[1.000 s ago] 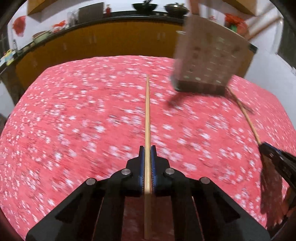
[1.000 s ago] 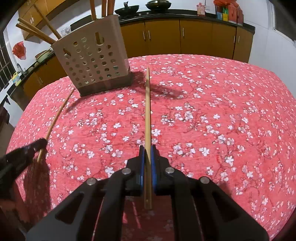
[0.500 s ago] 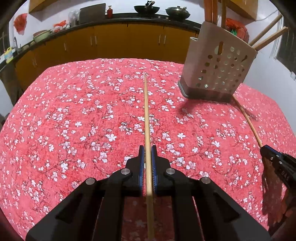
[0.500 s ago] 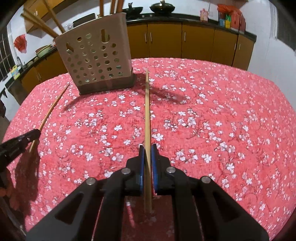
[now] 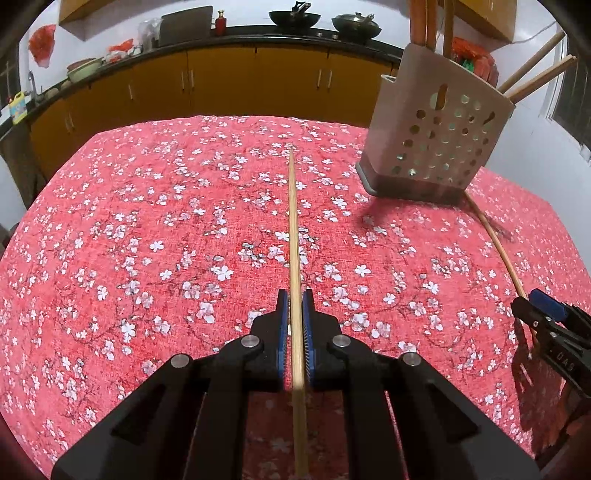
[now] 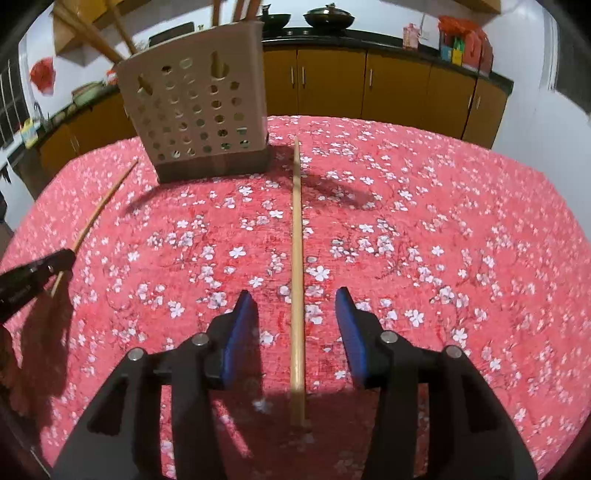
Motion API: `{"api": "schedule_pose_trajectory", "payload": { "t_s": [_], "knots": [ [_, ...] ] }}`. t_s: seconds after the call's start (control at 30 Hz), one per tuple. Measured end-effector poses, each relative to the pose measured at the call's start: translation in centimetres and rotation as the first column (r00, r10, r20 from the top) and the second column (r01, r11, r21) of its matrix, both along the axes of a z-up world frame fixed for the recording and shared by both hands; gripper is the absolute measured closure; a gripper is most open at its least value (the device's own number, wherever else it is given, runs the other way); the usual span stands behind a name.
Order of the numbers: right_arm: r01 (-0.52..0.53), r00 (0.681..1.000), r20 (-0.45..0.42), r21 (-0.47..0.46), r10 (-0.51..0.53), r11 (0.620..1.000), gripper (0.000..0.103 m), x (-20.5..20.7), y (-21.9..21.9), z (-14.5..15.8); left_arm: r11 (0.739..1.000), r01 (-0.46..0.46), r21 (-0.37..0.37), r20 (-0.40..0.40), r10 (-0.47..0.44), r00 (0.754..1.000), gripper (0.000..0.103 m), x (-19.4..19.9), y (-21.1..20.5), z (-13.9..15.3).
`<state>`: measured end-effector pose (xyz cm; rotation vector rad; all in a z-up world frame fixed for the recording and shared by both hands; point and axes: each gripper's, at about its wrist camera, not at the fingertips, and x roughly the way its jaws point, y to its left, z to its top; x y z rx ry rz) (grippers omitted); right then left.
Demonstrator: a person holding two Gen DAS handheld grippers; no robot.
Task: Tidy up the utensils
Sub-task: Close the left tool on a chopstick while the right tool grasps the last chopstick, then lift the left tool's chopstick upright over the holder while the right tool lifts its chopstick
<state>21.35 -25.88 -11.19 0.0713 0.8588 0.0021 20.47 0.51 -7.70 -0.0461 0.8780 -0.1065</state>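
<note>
The right gripper [image 6: 295, 325] has just been opening its jaws, freeing 1 wooden chopstick [image 6: 296, 266], which lies on the floral tablecloth [image 6: 443, 229] between the parted blue pads, touching neither; the left gripper [image 5: 295, 325] clamps the second chopstick [image 5: 294, 236]; the perforated utensil holder [image 6: 195, 110] stands beyond, so neither is stowed.

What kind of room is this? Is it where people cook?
Most likely a home kitchen. Two woks sit on a dark counter above orange cabinets, and a perforated utensil holder with wooden sticks stands on a table under a red flowered cloth.
</note>
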Motion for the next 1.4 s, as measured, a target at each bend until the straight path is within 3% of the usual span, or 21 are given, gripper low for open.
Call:
{"api": "schedule_pose_trajectory", "payload": {
  "t_s": [0.2,0.43,0.6,0.67,0.77,0.87,1.17,1.4],
  "knots": [
    [0.007,1.0,0.001,-0.005,-0.007,1.0,0.058,0.0,0.2,0.0,1.0,-0.001,-0.004,-0.002,0.001,1.0,0.094,0.4,-0.2,-0.1],
    [0.038,0.999,0.006,0.02,-0.038,0.999,0.071,-0.2,-0.4,0.2,1.0,-0.003,0.005,-0.002,0.003,1.0,0.093,-0.2,-0.4,0.0],
    [0.023,1.0,0.001,-0.027,-0.023,0.999,0.074,-0.4,0.3,0.2,1.0,-0.001,0.019,-0.001,0.001,1.0,0.094,-0.6,-0.7,0.0],
    [0.011,1.0,0.001,-0.047,-0.011,0.999,0.095,-0.5,0.8,0.2,1.0,0.0,0.026,-0.001,0.0,1.0,0.094,-0.6,-0.8,0.0],
    [0.0,1.0,0.003,-0.08,0.0,0.997,0.095,-0.6,1.3,0.3,0.999,0.01,0.047,0.001,-0.01,1.0,0.096,-0.5,-1.1,0.0],
    [-0.011,1.0,0.017,-0.026,0.012,1.0,0.095,-1.0,0.8,1.1,0.998,0.029,0.049,-0.007,-0.028,1.0,0.096,-0.4,-1.0,0.3],
    [0.009,0.971,0.24,0.012,-0.012,1.0,0.095,-3.7,-0.4,8.6,0.999,0.023,-0.033,0.122,-0.019,0.992,0.096,-1.6,0.7,6.0],
    [-0.005,0.973,0.23,-0.002,0.006,1.0,0.095,-3.7,-0.1,9.3,0.998,0.032,-0.052,0.177,-0.022,0.984,0.096,-2.3,0.7,8.1]
  ]
}}
